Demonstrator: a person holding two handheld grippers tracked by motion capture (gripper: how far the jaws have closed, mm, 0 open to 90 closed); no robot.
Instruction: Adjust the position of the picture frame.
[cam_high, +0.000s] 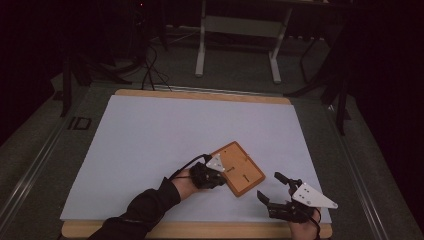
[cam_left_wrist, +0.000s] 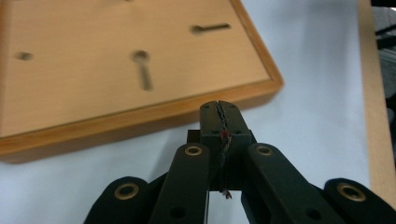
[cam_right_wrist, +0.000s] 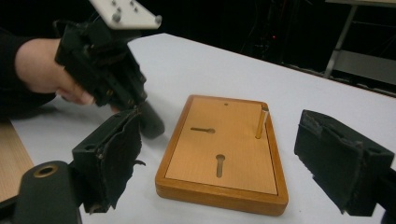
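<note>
Wooden board (cam_high: 239, 168) lies just ahead of the clenched left tool (cam_left_wrist: 220, 112); right tool (cam_right_wrist: 219, 163) released.

The room is dim; from above, the white bench (cam_high: 150, 145) top is the 1 pale patch, and the floor and stands beyond it sink into near black. Detail up there is soft and grainy. Along the left tongs (cam_left_wrist: 220, 114), light is brighter and even, yet the wooden board (cam_left_wrist: 116, 70) is blurred while the tips stay sharp. In the right gripper view the board (cam_right_wrist: 224, 149) is crisp, with a soft shadow at its base, and the near black jaws are hazy.
</note>
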